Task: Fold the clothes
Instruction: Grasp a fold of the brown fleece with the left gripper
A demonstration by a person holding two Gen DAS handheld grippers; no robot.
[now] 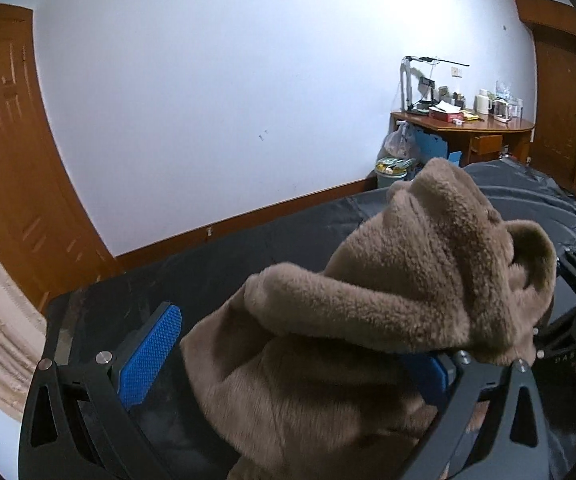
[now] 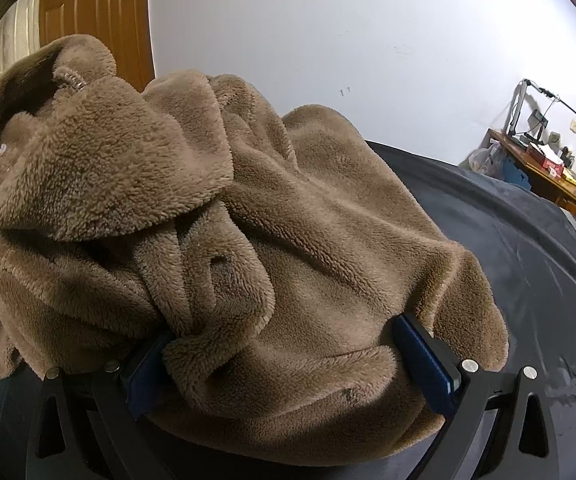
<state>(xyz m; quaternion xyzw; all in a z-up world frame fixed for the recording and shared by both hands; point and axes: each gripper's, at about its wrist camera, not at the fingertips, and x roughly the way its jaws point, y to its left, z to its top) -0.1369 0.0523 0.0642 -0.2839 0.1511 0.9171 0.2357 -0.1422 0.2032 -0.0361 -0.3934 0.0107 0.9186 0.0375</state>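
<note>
A dark sheet (image 2: 528, 264) covers the surface under a pale wall. Nearest, the right gripper (image 2: 292, 364) has its jaws spread with bunched brown fleece garment (image 2: 328, 240) between them; the left gripper (image 1: 288, 356) likewise stands wide, fleece draped over one side. The garment heaps on the sheet: soft, bulky, light, non-slip. Its zipper edge, beyond the jaws, looks the best hold.
</note>
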